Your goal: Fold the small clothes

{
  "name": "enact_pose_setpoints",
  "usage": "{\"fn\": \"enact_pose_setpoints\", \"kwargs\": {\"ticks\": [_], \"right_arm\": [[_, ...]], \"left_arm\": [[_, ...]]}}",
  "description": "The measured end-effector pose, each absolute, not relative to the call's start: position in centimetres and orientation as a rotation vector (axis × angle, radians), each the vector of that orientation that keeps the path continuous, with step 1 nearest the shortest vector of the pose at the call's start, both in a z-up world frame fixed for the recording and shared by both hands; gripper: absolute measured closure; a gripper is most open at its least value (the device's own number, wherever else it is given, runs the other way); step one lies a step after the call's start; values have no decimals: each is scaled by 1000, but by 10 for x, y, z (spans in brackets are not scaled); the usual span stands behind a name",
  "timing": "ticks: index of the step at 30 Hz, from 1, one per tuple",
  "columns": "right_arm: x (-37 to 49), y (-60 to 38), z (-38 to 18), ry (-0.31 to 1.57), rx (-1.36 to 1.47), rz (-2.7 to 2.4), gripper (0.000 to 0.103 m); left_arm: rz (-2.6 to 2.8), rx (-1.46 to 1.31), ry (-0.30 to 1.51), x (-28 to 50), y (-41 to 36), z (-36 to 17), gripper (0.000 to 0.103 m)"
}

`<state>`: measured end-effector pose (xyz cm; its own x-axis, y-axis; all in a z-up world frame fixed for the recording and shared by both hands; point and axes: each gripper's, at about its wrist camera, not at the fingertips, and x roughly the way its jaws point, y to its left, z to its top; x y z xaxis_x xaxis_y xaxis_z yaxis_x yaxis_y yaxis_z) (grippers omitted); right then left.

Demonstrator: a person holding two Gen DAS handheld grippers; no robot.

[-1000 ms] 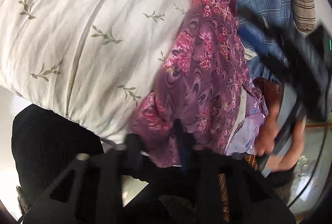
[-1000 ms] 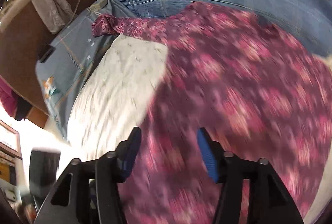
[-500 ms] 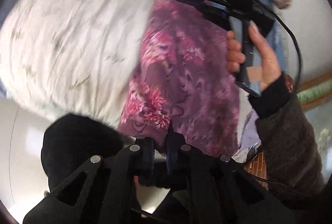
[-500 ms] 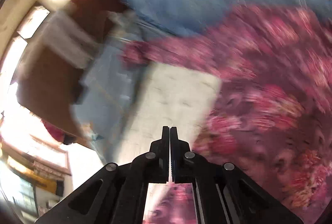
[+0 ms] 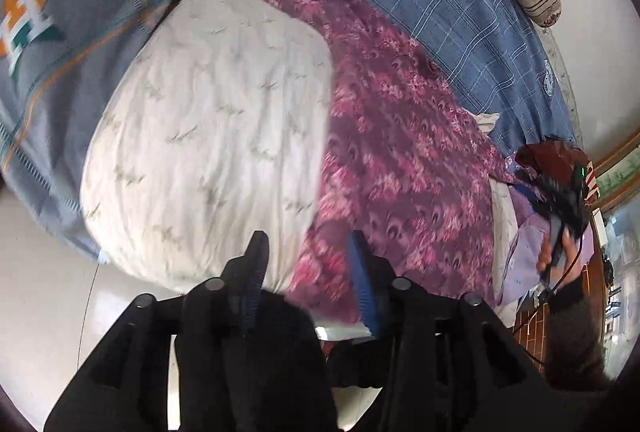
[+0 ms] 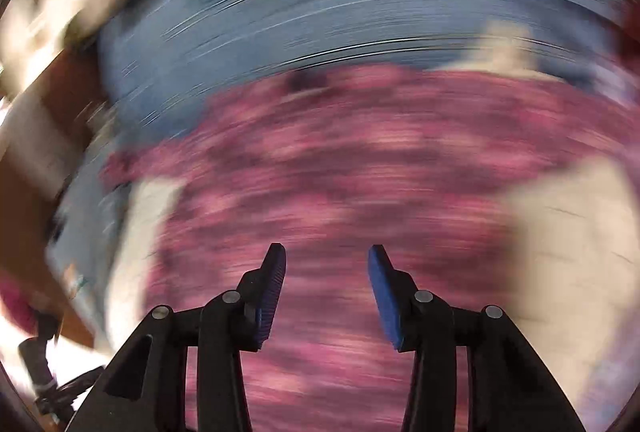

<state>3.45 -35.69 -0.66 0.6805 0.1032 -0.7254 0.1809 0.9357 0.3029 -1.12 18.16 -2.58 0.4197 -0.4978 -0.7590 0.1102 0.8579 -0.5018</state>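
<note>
- Your purple floral-print garment (image 5: 384,135) lies draped half over the white leaf-print pillow (image 5: 208,135), probably laid out flat to fold.
- Left gripper (image 5: 308,256) is opening above the pillow's near edge, nothing clamped.
- Right gripper (image 6: 326,264) is opening too, empty, over the garment.

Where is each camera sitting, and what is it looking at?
Left wrist: on the left gripper, jaws opening, empty; looks down at the purple floral cloth over a white leaf-print pillow; the person's right hand shows.
Right wrist: on the right gripper, jaws opening, empty; blurred view above the cloth.
Shared: cloth, pillow, blue checked bedsheet.
</note>
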Motion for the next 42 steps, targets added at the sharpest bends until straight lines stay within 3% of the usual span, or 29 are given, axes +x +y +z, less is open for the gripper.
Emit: {"fn": "enact_pose_setpoints", "kwargs": {"ticks": [4,7,10,18,21,22,23,24,28,34,39,42], "right_arm": [[-25,-498,10,686,575,-321,57],[-56,-584,39,542,680,-448,56],[-54,-646,55,490,721,-531,49],[53,-706,36,615,690,-628,48],[80,-711,13,675,661,-659,57],[87,-711,7,704,614,-690,74],[91,-709,5,718,579,-705,101],[93,-708,4,723,551,-709,100],[86,-671,37,562,434,-620,100],[129,-502,88,466,275,-101,100],[186,-336,62,560,314,278,95],[222,-243,10,751,289,354,90]], "left_arm": [[-373,-299,1073,24,149,-11,40],[-362,-285,1075,61,120,-5,39],[-350,-274,1096,105,89,-8,39],[-255,-152,1208,195,19,-50,39],[-201,-121,1225,209,16,-67,37],[-209,-112,1208,208,15,-66,35],[-220,-106,1209,207,14,-66,34],[-232,-97,1212,206,14,-66,34],[-268,-142,1224,203,26,-60,34],[-243,-279,1215,197,66,-48,34],[-212,-326,1207,191,103,-42,34],[-183,-355,1213,188,126,-40,34]]}}
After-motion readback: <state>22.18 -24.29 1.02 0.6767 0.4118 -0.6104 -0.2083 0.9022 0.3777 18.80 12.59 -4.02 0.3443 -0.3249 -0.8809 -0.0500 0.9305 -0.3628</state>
